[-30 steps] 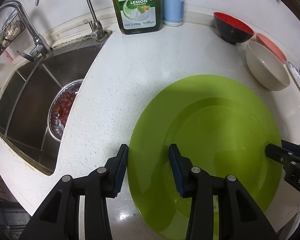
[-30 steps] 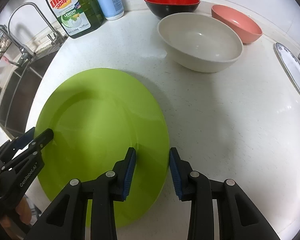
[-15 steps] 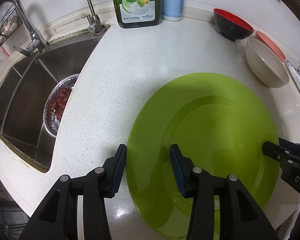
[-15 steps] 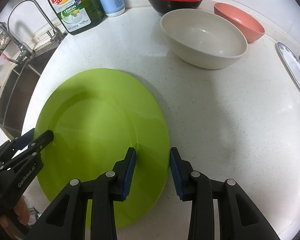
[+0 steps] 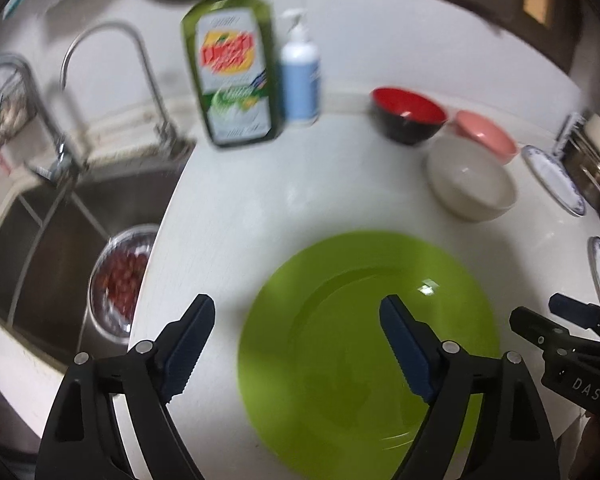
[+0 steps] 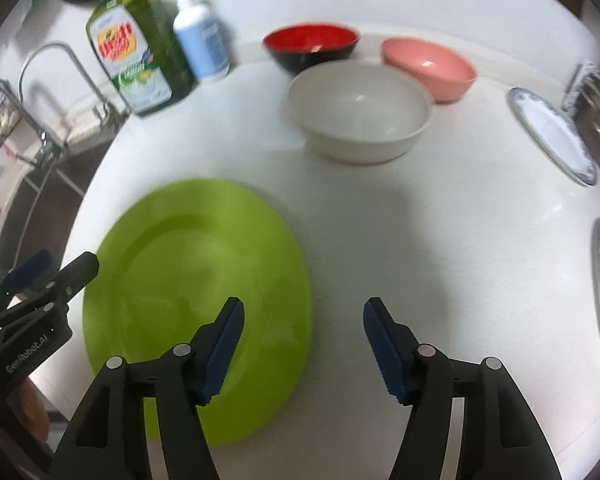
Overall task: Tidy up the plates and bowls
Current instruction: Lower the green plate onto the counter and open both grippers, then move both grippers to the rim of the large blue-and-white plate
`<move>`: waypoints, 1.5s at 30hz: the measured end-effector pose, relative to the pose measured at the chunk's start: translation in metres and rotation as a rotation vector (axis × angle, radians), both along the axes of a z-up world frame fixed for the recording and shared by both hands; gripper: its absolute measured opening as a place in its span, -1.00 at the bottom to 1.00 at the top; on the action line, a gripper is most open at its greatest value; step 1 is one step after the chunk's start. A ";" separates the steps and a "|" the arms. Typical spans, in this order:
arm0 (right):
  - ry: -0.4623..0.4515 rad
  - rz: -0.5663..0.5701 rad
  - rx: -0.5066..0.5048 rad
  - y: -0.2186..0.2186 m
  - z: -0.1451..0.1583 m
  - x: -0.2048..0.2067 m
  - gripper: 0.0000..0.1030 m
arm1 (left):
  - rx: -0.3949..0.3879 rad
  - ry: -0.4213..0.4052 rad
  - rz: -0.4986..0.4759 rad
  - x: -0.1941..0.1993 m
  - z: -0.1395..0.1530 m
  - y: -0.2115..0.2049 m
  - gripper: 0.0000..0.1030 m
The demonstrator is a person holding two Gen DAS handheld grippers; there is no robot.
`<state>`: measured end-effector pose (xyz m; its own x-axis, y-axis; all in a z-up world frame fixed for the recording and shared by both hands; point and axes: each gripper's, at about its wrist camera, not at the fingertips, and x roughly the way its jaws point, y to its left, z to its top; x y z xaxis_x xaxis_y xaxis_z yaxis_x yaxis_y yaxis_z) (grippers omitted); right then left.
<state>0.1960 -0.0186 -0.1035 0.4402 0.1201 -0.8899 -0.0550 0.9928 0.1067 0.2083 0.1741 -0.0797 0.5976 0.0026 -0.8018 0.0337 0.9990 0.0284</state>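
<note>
Both grippers are letting go of the green plate (image 5: 370,344), which is lying flat on the white counter (image 6: 440,216) in the lower centre of the left wrist view and the lower left of the right wrist view. The left gripper (image 5: 298,350) is spreading its jaws wide, one blue pad out over bare counter and the other above the plate's inner surface, neither pressing on it. The right gripper (image 6: 302,350) is opening too, at a middling width, its left pad hanging over the plate's right rim and its other pad over the counter, with nothing pinched between them. To finish the release cleanly, it seems wise to be lifting straight off until the pads are well clear of the rim — a sideways drag could be nudging the plate toward the counter edge at the bottom of the frame. The next pick is probably one of the bowls. In the upper half of the right wrist view the cream bowl (image 6: 360,114) is sitting nearest, with the red-and-black bowl (image 6: 312,46) behind it and the pink bowl (image 6: 430,66) to its right; all three are looking empty and upright, close together but whether touching is unclear. Two blue-rimmed white plates (image 6: 552,136) are lying at the right edge, also bare. In the left wrist view, a metal bowl (image 5: 118,280) is resting in the sink (image 5: 40,248) at the left, holding something red — blurred, so what it is cannot be told.
</note>
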 end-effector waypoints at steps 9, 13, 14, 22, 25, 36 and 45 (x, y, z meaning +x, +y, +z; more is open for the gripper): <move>-0.198 -0.157 -0.003 -0.047 0.043 -0.029 0.49 | -0.021 -0.147 -0.154 -0.004 0.037 -0.061 0.66; -0.244 -0.231 -0.014 -0.080 0.056 -0.043 0.49 | -0.028 -0.140 -0.250 -0.002 0.043 -0.095 0.66; -0.251 -0.246 -0.015 -0.086 0.057 -0.046 0.49 | -0.033 -0.141 -0.268 -0.001 0.045 -0.104 0.66; -0.306 -0.406 -0.087 -0.148 0.066 -0.080 0.49 | -0.049 -0.203 -0.417 -0.009 0.057 -0.187 0.74; -0.325 -0.469 -0.111 -0.174 0.069 -0.094 0.49 | -0.050 -0.202 -0.477 -0.011 0.059 -0.219 0.79; -0.377 -0.662 -0.182 -0.263 0.078 -0.130 0.49 | -0.046 -0.223 -0.575 -0.016 0.064 -0.325 0.85; -0.345 -0.783 -0.204 -0.335 0.065 -0.138 0.49 | -0.043 -0.191 -0.613 -0.005 0.052 -0.401 0.86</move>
<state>0.0583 -0.3534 -0.0388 0.5779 -0.4756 -0.6632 0.6533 0.7566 0.0267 0.2033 -0.2267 -0.0278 0.6132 -0.4142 -0.6727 0.5970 0.8006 0.0512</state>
